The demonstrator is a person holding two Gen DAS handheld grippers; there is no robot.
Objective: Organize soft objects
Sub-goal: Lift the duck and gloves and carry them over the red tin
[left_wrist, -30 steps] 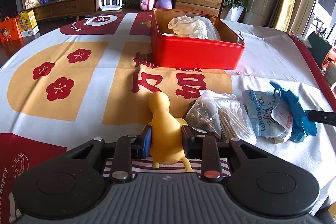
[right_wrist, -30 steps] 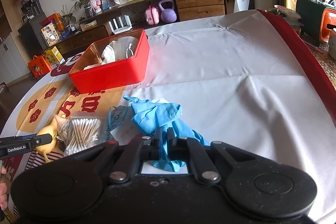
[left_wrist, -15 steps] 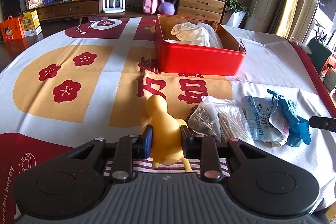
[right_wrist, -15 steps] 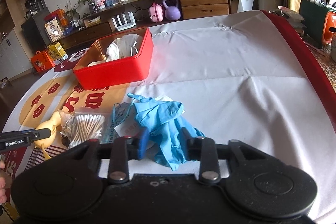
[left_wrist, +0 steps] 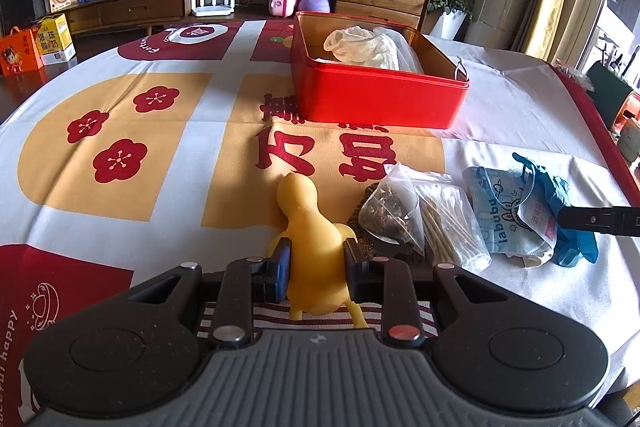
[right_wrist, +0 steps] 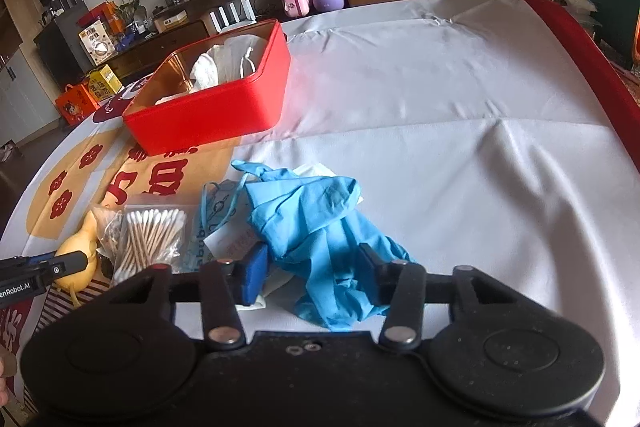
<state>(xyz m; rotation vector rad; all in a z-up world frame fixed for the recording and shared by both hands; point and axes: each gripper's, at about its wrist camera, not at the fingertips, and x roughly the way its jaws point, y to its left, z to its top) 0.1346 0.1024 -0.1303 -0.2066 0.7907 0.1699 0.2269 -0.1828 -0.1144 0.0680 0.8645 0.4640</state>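
Soft objects lie on your tablecloth (left_wrist: 168, 163), a wide white sheet printed with tan panels, red blossoms and red characters, with a red border at its right edge. The red tin (left_wrist: 376, 95) stands open at the far middle with white cloth (left_wrist: 360, 45) bunched inside. Your left gripper (left_wrist: 316, 265) is pitched down toward the table, its pads pressed against both flanks of the yellow rubber duck (left_wrist: 310, 239), whose neck and head stretch away from you toward the tin. Your right gripper (right_wrist: 312, 267) is angled down likewise, jaws standing partly apart on either side of the crumpled blue glove (right_wrist: 316, 223); the left pad sits clear of it, and contact on the right side cannot be told. Between duck and glove sit a clear bag of cotton swabs (left_wrist: 448, 223), a smaller pouch of dark dried bits (left_wrist: 390, 213) and a pale blue "labubu" packet (left_wrist: 500, 215), crowded and overlapping. Your left view alone shows a striped cloth (left_wrist: 320, 317) under the duck; your right view alone shows white material (right_wrist: 316, 171) beneath the glove and the bare white expanse of tablecloth to the right.
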